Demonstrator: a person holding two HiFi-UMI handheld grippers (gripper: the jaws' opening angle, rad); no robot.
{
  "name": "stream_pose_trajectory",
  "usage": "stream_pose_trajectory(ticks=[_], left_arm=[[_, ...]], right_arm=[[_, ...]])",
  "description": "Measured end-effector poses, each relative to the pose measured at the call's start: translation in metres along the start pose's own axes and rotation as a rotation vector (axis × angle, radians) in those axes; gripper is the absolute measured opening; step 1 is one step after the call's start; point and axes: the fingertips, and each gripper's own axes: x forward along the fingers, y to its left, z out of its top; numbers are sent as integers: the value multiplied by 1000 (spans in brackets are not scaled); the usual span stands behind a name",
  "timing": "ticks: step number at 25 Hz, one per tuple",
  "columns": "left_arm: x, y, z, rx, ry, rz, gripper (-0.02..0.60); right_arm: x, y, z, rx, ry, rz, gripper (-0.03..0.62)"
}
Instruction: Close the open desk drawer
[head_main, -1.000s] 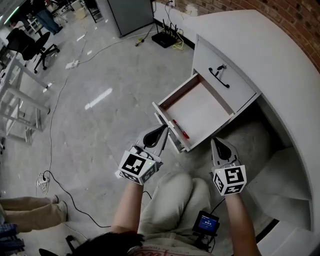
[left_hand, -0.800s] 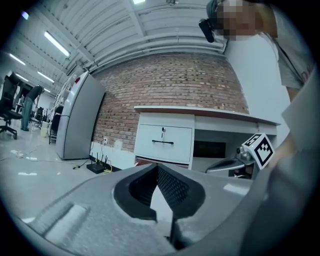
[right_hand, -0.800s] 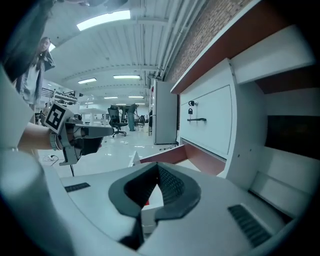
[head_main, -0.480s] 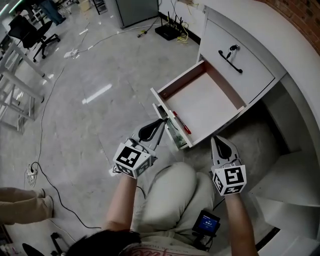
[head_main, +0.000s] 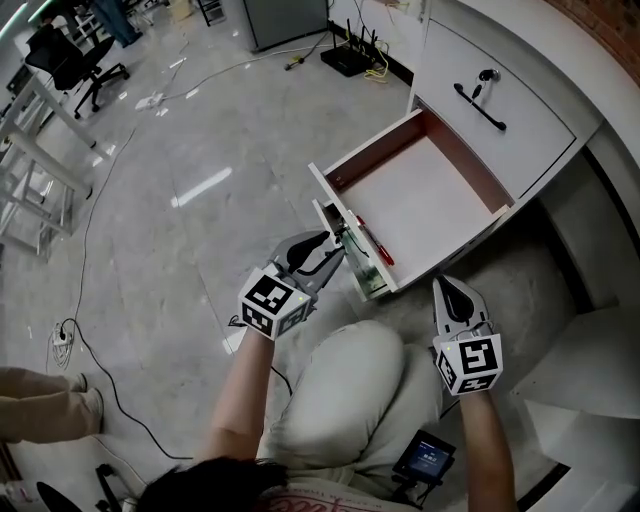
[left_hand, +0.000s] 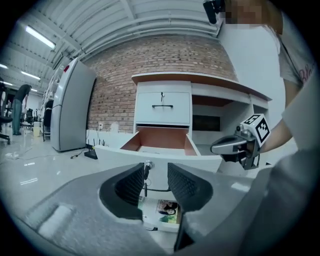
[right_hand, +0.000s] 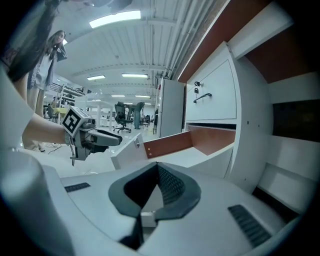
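Note:
The open white drawer (head_main: 425, 195) with a reddish inner wall juts from the curved desk; its floor looks bare. A red strip (head_main: 375, 243) lies along the front panel (head_main: 345, 240), which carries a small lock, a thin dark handle (left_hand: 146, 187) and a picture sticker (left_hand: 167, 210). My left gripper (head_main: 325, 252) (left_hand: 156, 182) is just short of that panel. Its jaws have just been opening and now stand open; the handle shows through the gap, nothing pinched. My right gripper (head_main: 452, 290) (right_hand: 156, 170) is shut and empty, below the drawer's right corner.
A closed upper drawer with a black handle (head_main: 478, 100) sits above the open one. My knee (head_main: 350, 385) is right under the grippers. A router and cables (head_main: 350, 55) lie on the floor by the desk, an office chair (head_main: 70, 60) far left, a cord (head_main: 90, 300) across the floor.
Both grippers have sunk lower. The left one has come nearer the drawer's front panel and its jaws, shut before, have parted. The right gripper stays shut.

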Motion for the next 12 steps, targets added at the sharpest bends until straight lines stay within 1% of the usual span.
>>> stream_pose_trajectory(ticks=[2,5,8,12], left_arm=[[7,2,-11,1,11,-19,137],[20,4,-23,12,18,-61,172],[33,9,-30,7,8,-99,175],[48,10,-37,35,13,-157,175]], right_arm=[[3,2,-9,2,7,1,12],[7,6,-22,2,10,4,11],[13,8,-32,5,15,13,11],[21,14,-37,0,18,26,11]])
